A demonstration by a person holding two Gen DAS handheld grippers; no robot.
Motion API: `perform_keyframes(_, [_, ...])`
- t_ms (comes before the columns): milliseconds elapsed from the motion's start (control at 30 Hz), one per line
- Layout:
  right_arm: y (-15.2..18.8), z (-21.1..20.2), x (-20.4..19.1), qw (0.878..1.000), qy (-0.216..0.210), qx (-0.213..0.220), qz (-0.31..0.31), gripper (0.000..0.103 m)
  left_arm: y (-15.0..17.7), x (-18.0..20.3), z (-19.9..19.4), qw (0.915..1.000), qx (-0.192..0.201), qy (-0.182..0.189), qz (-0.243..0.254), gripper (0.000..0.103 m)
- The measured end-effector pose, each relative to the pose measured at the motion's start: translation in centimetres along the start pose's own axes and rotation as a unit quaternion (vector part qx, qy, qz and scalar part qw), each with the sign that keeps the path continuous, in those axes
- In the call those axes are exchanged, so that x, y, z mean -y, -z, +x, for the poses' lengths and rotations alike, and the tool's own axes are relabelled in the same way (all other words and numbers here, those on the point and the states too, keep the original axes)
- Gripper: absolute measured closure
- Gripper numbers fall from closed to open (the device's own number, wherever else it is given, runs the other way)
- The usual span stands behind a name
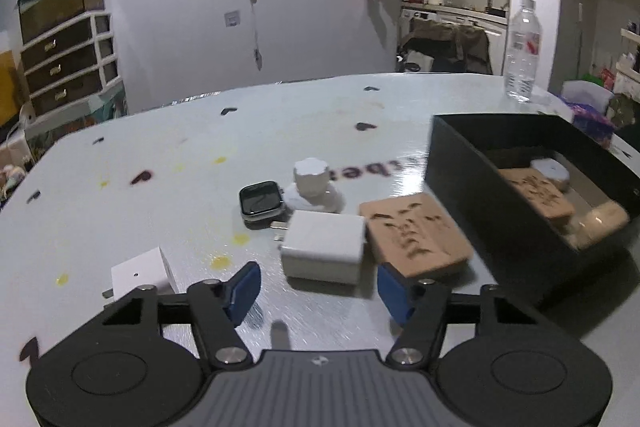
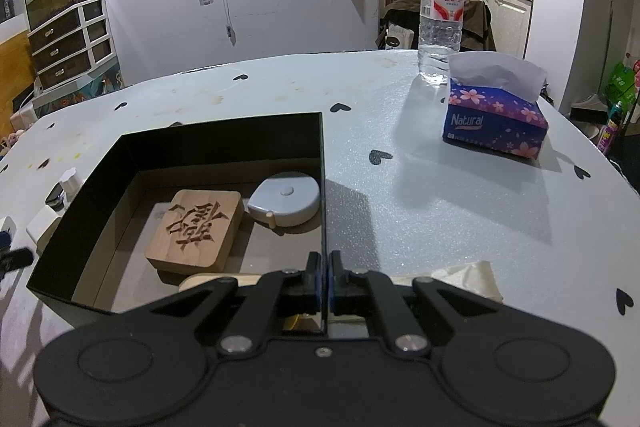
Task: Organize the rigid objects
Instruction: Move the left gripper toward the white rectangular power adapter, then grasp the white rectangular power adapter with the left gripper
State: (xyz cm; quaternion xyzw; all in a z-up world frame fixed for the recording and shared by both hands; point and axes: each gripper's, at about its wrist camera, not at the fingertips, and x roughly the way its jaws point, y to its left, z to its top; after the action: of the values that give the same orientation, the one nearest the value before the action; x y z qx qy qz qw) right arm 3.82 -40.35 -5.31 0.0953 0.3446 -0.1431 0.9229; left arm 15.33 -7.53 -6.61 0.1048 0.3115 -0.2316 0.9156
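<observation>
My left gripper (image 1: 319, 291) hovers low over the table with its blue pads apart. A white charger block (image 1: 324, 247) lies just ahead between the fingertips, and neither pad touches it. A carved wooden block (image 1: 416, 239) lies against the charger's right side. Behind are a smartwatch (image 1: 262, 201) and a small white bottle (image 1: 314, 183). A white plug cube (image 1: 144, 273) sits to the left. My right gripper (image 2: 324, 279) is shut on the right wall of the black box (image 2: 224, 139). Inside lie a carved wooden block (image 2: 196, 231) and a grey tape measure (image 2: 286, 203).
The black box (image 1: 472, 187) stands right of the loose items. A water bottle (image 2: 440, 15) and a blue tissue box (image 2: 496, 123) stand at the far right of the table. A crumpled tissue (image 2: 468, 279) lies near my right gripper.
</observation>
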Motion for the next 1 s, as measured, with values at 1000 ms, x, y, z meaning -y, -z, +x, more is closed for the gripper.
perform_keyframes(1000, [0.1,0.2,-0.2,1.0,0.004,-0.001,-0.004,0.1,-0.5,-2.4,0.6,0.9907,-0.016,-0.007,-0.135,0.05])
